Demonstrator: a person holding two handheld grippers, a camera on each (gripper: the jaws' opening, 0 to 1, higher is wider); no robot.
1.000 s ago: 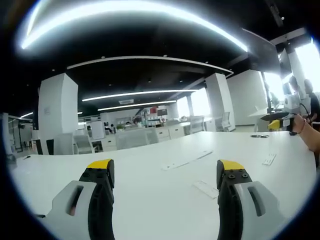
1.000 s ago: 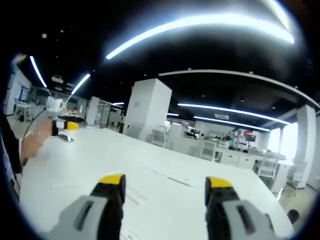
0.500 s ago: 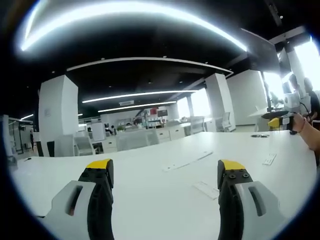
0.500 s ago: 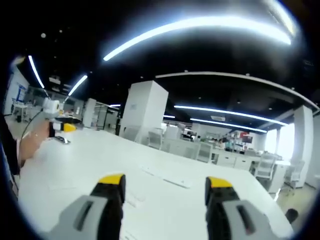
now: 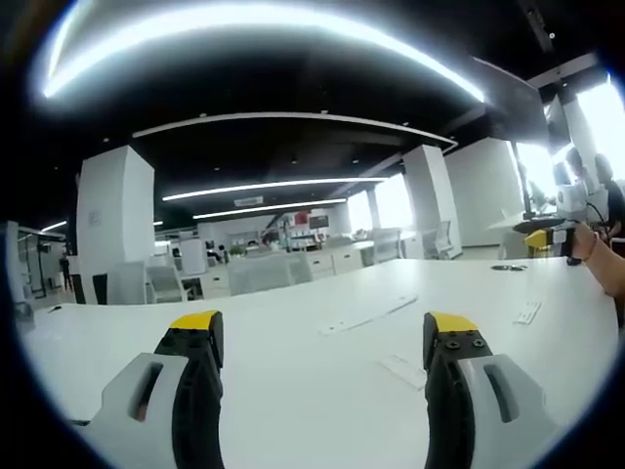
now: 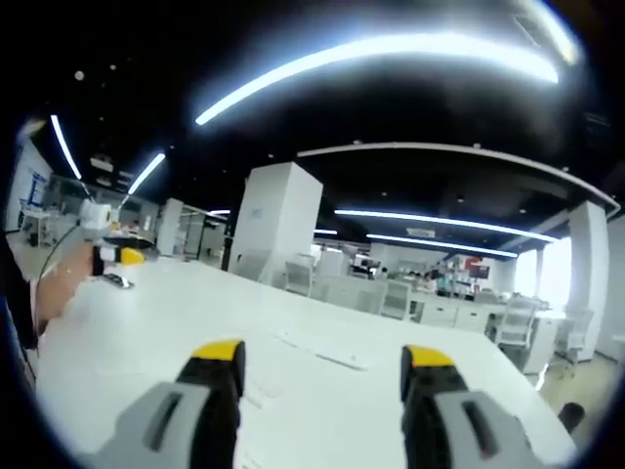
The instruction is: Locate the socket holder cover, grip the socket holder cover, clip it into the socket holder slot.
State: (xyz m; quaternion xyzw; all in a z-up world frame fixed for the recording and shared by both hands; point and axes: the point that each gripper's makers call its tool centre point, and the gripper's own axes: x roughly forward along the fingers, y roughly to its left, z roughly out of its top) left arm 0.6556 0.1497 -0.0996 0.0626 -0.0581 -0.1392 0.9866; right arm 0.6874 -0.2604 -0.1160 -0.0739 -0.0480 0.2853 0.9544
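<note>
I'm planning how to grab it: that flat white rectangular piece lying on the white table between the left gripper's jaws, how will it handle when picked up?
The flat white piece lies flush on the table, so it is probably thin, light and rigid. With so low an edge, it may slide on the smooth top rather than lift. It is unlikely to roll or tip.

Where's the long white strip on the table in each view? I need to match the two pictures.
Left gripper view: the long white strip lies on the table, right of centre, above the gap between the jaws.
Right gripper view: the strip lies near centre, just above jaw-tip height.
Shared landmark: the white square pillar behind the table.
</note>
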